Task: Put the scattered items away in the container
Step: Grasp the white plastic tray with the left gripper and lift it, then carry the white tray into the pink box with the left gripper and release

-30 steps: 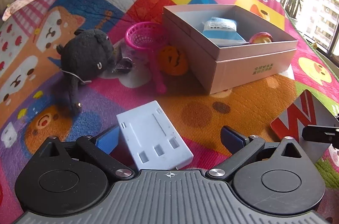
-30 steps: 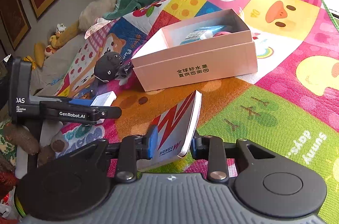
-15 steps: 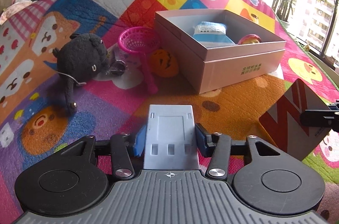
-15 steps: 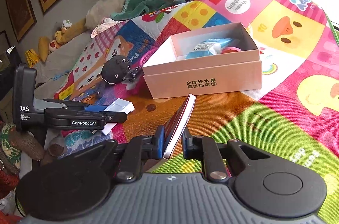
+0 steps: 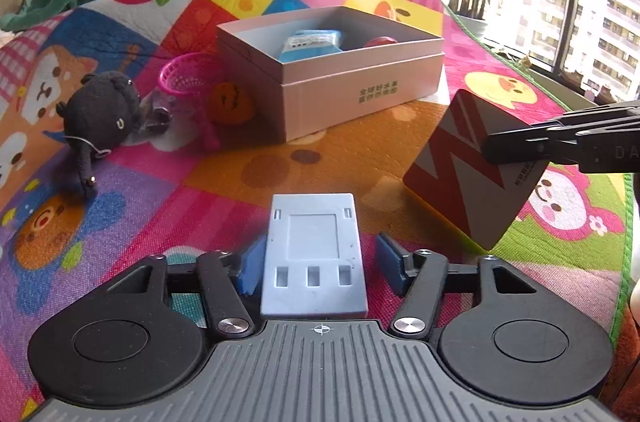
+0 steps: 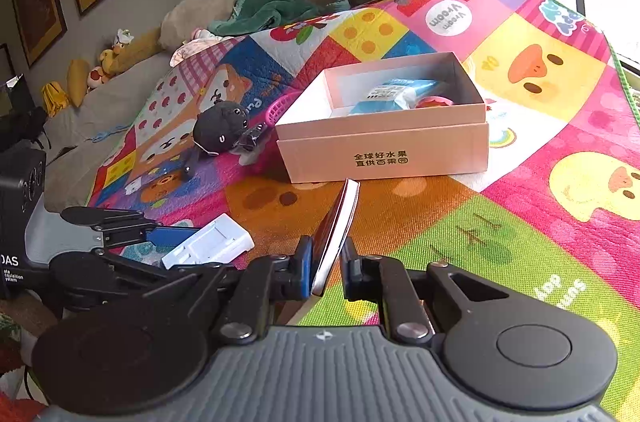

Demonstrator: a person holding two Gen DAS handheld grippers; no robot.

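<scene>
1. Your left tongs [image 5: 320, 264] have the pale blue-white plastic plate [image 5: 314, 254] lying flat between their blue pads [image 5: 252, 268]; the left pad touches its edge, the right pad stands clear of it.
2. That plate's long axis runs near to far, in line with the tongs, toward the pink box [image 5: 340, 78].
3. The left tongs are spreading at this moment, about half wide, with the plate between them and not pinched.
4. Far left of the plate on the play mat [image 5: 248, 174] lie the black plush toy [image 5: 102, 110], the pink basket [image 5: 186, 78] and the orange ball [image 5: 232, 104], all near the box's left wall.
5. To the right, your right tongs [image 6: 325, 268] are pressed together on the red-and-white card [image 6: 336, 228].
6. The card stands on edge, tilted, its free end pointing far toward the box and well short of it.
</scene>
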